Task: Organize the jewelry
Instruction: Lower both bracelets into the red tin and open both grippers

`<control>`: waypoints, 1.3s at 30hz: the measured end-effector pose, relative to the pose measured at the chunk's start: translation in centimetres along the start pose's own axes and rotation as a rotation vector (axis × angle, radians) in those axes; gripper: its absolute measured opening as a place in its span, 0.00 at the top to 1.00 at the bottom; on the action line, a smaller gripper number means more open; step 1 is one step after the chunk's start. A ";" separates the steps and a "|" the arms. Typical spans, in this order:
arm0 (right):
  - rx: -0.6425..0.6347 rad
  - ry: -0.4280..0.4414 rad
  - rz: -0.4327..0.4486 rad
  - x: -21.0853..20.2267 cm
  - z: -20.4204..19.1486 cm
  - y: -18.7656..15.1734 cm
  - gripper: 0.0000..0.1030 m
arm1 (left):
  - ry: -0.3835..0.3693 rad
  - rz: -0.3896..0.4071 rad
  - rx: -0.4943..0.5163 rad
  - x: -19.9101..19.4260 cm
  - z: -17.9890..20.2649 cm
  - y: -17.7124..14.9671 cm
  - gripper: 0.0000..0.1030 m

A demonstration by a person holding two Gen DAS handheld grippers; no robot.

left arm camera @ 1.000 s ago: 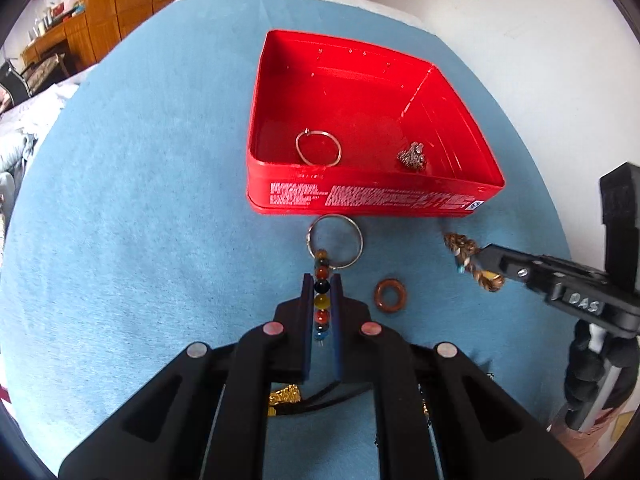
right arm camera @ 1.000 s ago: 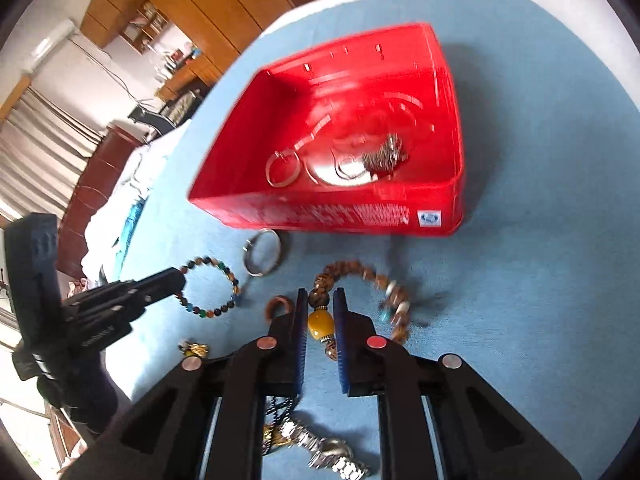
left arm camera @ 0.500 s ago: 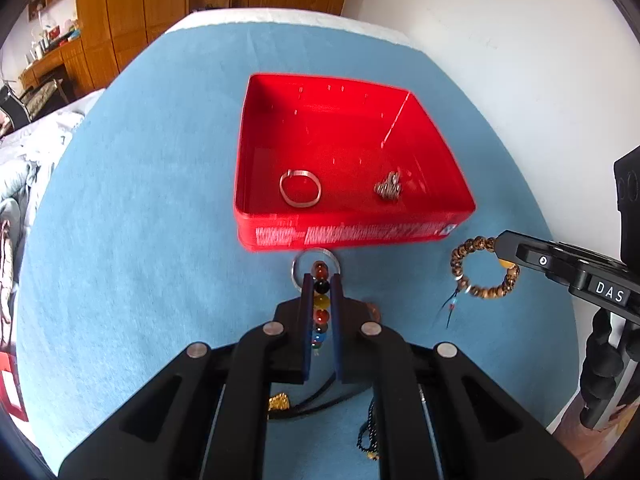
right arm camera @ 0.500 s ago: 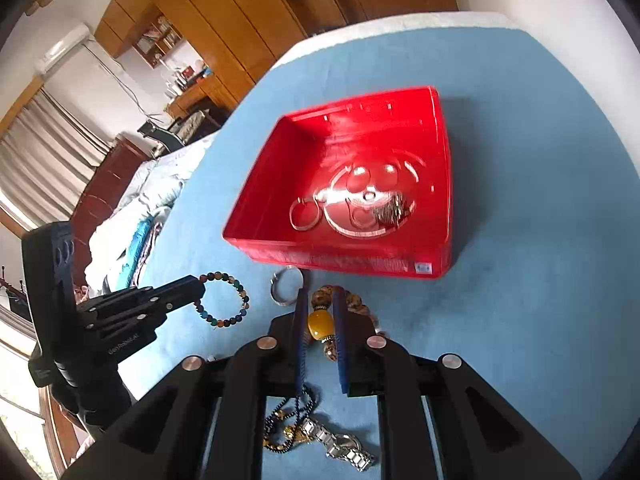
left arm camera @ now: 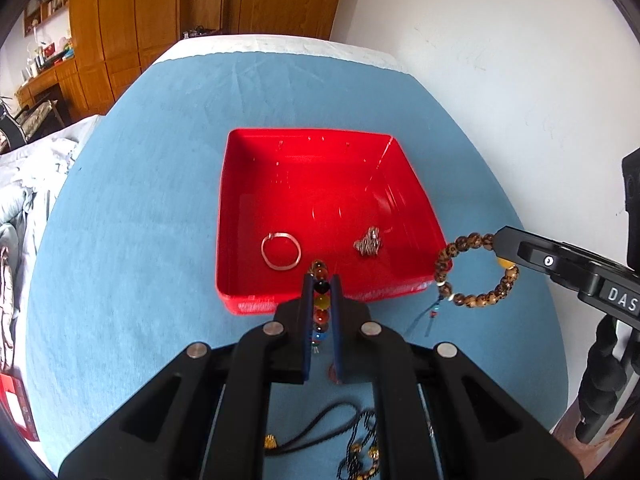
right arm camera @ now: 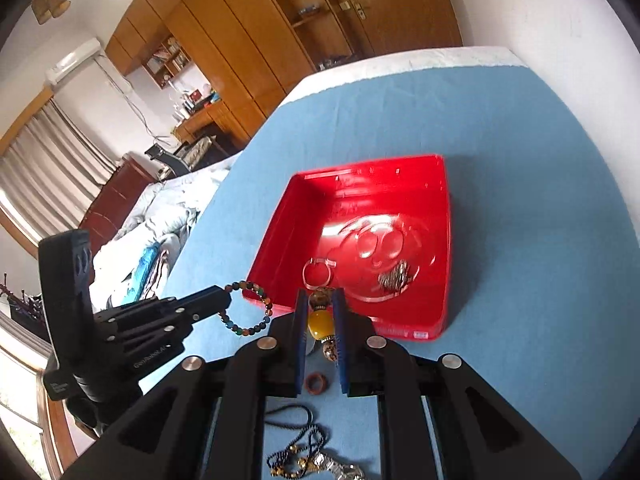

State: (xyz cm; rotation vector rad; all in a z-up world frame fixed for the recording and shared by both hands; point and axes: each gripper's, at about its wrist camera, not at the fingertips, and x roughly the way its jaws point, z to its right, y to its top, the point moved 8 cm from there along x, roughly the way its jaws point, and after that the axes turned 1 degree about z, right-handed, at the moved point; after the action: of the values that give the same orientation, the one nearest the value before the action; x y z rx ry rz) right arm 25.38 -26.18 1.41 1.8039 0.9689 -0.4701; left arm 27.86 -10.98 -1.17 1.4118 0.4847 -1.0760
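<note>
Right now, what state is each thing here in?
Left gripper: shut on multicoloured bead bracelet, lifted.
Right gripper: shut on brown wooden bead bracelet, lifted.
Red square tin: open, holding silver bangle and silver chain clump.

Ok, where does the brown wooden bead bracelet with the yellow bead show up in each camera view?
Left wrist view: the brown bead bracelet hangs at the right, off the right tool, beside the red tin's right wall.
Right wrist view: only a short stretch of it, the yellow bead included, shows at lower centre, clamped between the tool's blue pads.
Shared landmark: the thin metal ring lying in the tin.
</note>
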 end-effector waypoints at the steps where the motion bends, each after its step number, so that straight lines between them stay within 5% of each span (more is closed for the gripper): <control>1: 0.001 -0.003 0.005 0.0 0.1 0.4 0.88 | 0.000 -0.001 0.000 0.1 0.0 0.2 0.94; 15: 0.056 -0.035 0.002 5.2 3.6 4.8 0.88 | 0.012 -0.043 -0.029 6.2 -0.5 4.5 0.94; 26: 0.065 -0.109 -0.063 11.1 6.9 4.2 0.87 | 0.062 -0.116 -0.034 12.0 -1.6 4.9 0.92; 34: 0.048 -0.053 -0.072 12.0 6.1 2.8 0.83 | 0.079 -0.119 -0.031 11.9 -2.2 3.5 0.60; 39: 0.022 -0.065 -0.034 10.2 5.5 1.6 0.64 | 0.104 -0.091 -0.036 9.6 -2.4 2.1 0.43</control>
State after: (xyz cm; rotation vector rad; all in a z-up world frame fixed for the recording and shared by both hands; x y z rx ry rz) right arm 33.44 -27.31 -7.02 1.7829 0.9547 -0.5588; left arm 34.91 -12.04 -8.37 1.4303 0.6459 -1.0653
